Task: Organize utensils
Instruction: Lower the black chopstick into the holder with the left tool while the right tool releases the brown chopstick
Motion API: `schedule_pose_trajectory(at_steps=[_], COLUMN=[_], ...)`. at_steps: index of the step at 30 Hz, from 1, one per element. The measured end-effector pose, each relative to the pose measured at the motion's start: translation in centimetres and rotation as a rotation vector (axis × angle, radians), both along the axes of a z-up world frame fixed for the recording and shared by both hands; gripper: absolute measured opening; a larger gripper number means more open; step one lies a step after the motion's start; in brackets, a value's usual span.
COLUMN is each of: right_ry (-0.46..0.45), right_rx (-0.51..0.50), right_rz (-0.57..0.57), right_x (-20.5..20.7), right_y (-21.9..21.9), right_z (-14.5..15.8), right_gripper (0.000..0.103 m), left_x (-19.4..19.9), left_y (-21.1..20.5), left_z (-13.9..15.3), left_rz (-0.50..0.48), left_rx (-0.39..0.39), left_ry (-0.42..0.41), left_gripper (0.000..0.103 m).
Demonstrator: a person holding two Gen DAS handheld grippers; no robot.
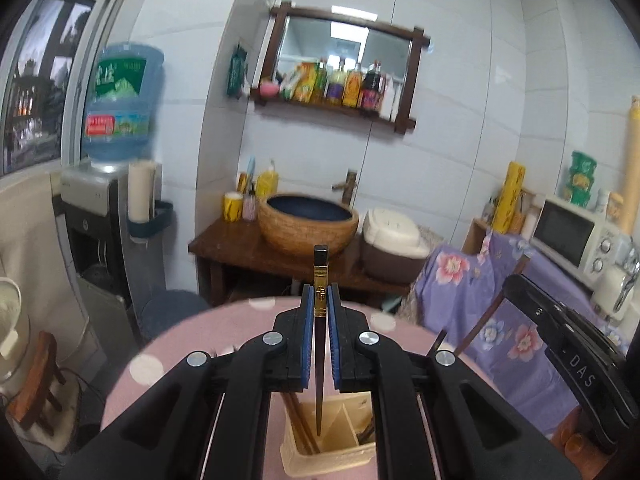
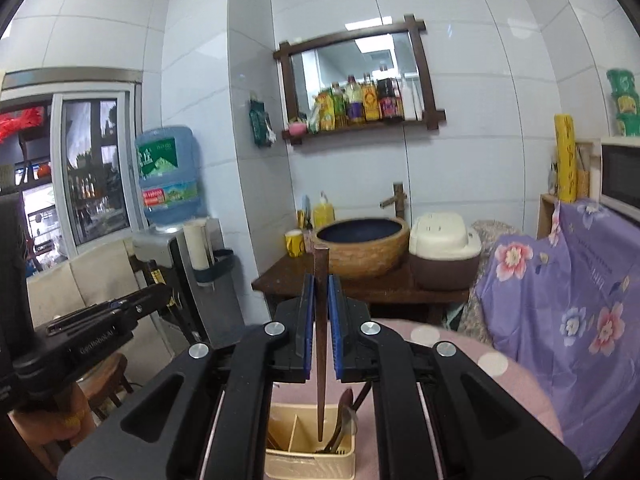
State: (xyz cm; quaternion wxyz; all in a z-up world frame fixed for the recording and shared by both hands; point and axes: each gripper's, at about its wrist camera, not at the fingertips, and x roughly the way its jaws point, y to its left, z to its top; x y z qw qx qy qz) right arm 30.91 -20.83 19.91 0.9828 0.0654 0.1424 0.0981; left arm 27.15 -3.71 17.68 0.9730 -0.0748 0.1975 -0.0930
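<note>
My left gripper (image 1: 320, 300) is shut on a dark chopstick (image 1: 320, 272) with a gold band, held upright, its thin tip hanging over a cream utensil holder (image 1: 332, 454) on the pink dotted table (image 1: 180, 344). Several brown chopsticks lean in the holder's left compartment. My right gripper (image 2: 320, 292) is shut on a plain brown chopstick (image 2: 321, 264), also upright, tip above the same utensil holder (image 2: 308, 458). A spoon (image 2: 345, 412) and other dark utensils stand in the holder's right compartment. The other gripper shows at each view's edge.
Behind the table stand a wooden washstand with a woven basin (image 1: 308, 224), a rice cooker (image 1: 394, 240), a water dispenser (image 1: 116, 120) and a wall shelf of bottles (image 1: 340, 84). A purple floral cloth (image 2: 568, 308) covers a counter with a microwave (image 1: 572, 240) at right.
</note>
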Motion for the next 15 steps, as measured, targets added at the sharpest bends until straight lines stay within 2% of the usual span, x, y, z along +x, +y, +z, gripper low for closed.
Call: schedule_pose_trajectory(at_steps=[4,8,10,14,15], right_ry=[0.069,0.109,0.101,0.093,0.085], right_rx=[0.001,0.003,-0.007,-0.011,-0.021], right_rz=[0.001,0.0,-0.005,0.02,0.012], right_x=[0.7,1.0,0.8,0.1,-0.4], right_y=[0.2,0.2,0.1,0.2,0.2], right_z=[-4.2,-6.4,-6.8,-6.8,-6.9], right_gripper=[0.008,0.008,0.008,0.009,0.017], left_x=[0.5,0.9,1.0,0.5,0.2], left_y=[-0.1,-0.2,-0.2,-0.4,-0.4], left_z=[-4.1,-6.9,-7.7,-7.8,-7.8], left_rz=[-0.001,-0.004,-0.003,-0.002,-0.008], left_rx=[0.007,0.01,0.011,0.032,0.036], left_ry=[0.066,0.116,0.128,0.099,0.096], left_gripper=[0.008,0.008,0.008,0.008,0.009])
